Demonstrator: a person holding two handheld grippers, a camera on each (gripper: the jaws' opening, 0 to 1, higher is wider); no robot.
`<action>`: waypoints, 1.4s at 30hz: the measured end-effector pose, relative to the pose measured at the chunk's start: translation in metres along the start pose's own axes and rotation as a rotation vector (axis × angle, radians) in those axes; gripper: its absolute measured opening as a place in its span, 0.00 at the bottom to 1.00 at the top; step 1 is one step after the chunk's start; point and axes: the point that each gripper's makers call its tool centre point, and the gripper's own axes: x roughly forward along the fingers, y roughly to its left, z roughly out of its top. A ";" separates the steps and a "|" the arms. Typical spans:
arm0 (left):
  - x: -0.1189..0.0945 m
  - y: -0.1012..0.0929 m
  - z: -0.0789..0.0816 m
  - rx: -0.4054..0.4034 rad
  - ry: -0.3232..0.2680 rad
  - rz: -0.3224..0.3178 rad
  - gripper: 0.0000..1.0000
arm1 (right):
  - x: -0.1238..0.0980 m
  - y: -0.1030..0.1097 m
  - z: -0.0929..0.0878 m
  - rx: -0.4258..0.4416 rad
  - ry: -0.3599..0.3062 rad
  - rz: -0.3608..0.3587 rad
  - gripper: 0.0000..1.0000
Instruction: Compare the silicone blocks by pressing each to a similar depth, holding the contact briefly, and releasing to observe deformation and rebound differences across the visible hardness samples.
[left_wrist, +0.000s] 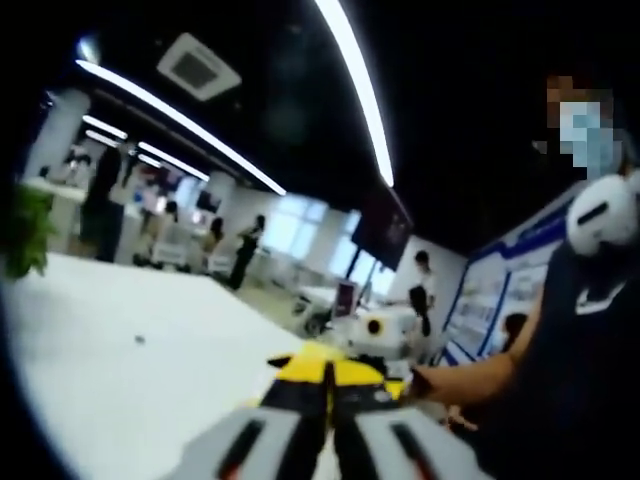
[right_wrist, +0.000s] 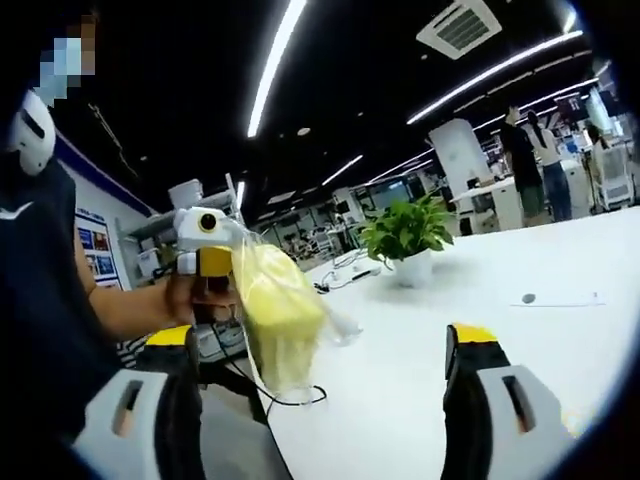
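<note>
Left gripper view: we see the left gripper (left_wrist: 328, 400) with its jaws pressed together, their yellow tips meeting; what they pinch is not visible here. Right gripper view: we see that same gripper at left, holding one bag (right_wrist: 285, 320) of yellow blocks, which hangs with its long axis vertical. The right gripper (right_wrist: 325, 390) stands wide apart, holding nothing. The bag lies between its jaws and just beyond, nearer the left one. We count one bag; the blocks inside cannot be counted. One plant (right_wrist: 408, 235) stands far on the table (right_wrist: 560, 340).
</note>
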 end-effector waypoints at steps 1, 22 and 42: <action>0.000 0.003 0.000 -0.010 -0.005 0.009 0.00 | -0.001 -0.003 0.000 -0.008 0.001 -0.015 0.96; -0.009 0.072 -0.026 -0.193 -0.019 0.160 0.00 | -0.100 -0.109 -0.058 -0.114 0.101 -0.463 0.96; -0.002 0.155 -0.097 -0.425 0.027 0.282 0.00 | -0.128 -0.115 -0.109 -0.080 0.202 -0.531 0.96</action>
